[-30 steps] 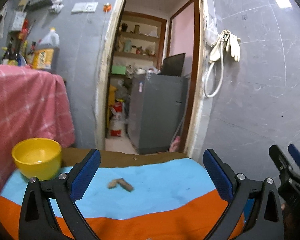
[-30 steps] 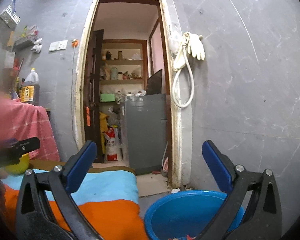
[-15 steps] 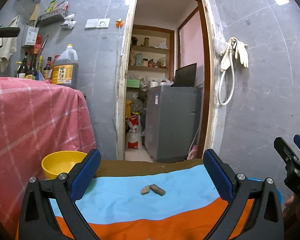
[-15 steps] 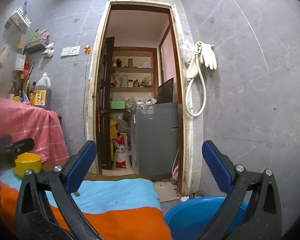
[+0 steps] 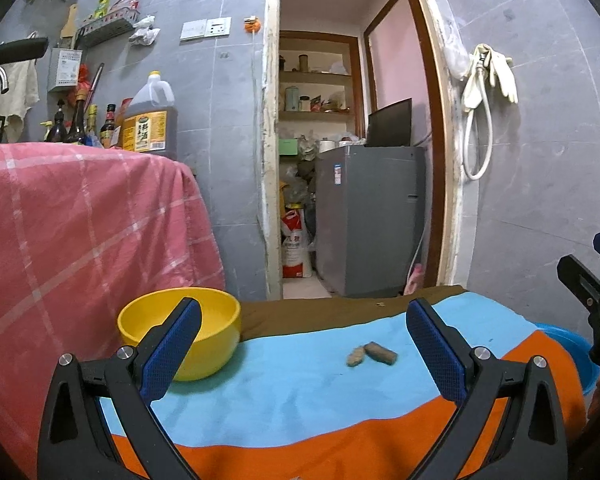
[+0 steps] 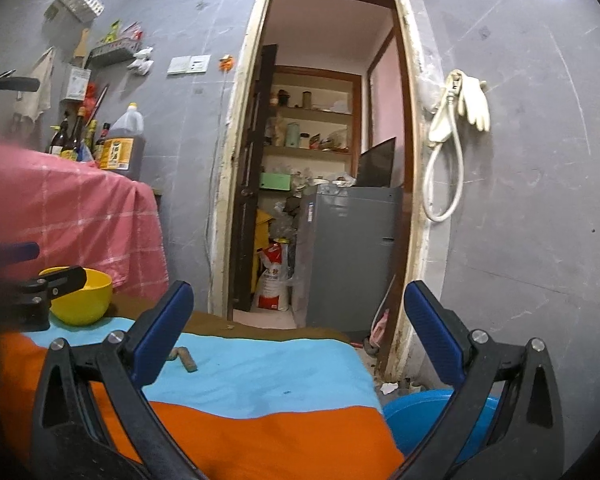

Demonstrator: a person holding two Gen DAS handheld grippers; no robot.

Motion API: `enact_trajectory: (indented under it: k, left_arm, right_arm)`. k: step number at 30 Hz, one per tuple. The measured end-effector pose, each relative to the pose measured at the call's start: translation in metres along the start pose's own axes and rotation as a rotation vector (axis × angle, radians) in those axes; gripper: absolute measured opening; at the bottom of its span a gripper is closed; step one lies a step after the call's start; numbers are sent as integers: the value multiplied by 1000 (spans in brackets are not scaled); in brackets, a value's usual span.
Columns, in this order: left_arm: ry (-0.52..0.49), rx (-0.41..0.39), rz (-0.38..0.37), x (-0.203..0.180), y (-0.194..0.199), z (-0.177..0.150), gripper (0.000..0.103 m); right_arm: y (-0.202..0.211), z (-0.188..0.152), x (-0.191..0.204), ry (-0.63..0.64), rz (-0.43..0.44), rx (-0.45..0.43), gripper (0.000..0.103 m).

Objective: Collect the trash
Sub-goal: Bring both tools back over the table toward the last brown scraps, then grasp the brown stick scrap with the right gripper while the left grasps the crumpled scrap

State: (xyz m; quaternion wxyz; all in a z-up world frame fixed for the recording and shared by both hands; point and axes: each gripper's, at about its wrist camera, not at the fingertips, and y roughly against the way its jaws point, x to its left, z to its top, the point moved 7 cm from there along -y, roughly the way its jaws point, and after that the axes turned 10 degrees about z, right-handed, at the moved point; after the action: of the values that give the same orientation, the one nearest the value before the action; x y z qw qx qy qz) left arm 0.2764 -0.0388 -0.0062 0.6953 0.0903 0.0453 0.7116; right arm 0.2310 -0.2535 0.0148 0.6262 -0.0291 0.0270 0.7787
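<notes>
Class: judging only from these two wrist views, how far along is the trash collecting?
Done: nothing visibly collected yet. In hand: nothing; the left gripper and right gripper both have jaws wide open and empty. Left: two brown scraps lie on the striped cloth; the blue basin waits beside it.

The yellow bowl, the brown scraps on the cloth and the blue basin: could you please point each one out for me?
yellow bowl (image 5: 216, 334), left wrist view, on its outer wall.
brown scraps (image 5: 374, 354), left wrist view, on the darker piece.
blue basin (image 6: 416, 414), right wrist view, on its rim.
</notes>
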Motion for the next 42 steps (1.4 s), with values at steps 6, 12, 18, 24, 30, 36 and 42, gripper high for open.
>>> enact_trajectory:
  k: [6,12,18,24,30,36,42]
  left_arm:
    - [5,37,-14,6,-15,-6,101]
    - [-31,159,-52,4,-41,-19,100]
    - [-71,248,-77,-5,-57,-34,97]
    - [-81,378,-70,-5,-79,-52,85]
    - [-100,471,-50,-5,-90,-67,73]
    - [-98,524,-75,-5,-95,-76,65]
    - [-94,576,-141,-17,-105,-77,57]
  right_arm:
    - [-27,-3,12,-1,57,63,103]
    - [-72,-25,23,0,144,255,103]
    - [-111,-58,28,-79,257,490,91]
    - [-140,-88,44,-109,372,703,71]
    - [-152,-105,63,-45,425,812,53]
    - [-163,-116,78,6,467,869,32]
    - [-160,-121,79,12,485,887,28]
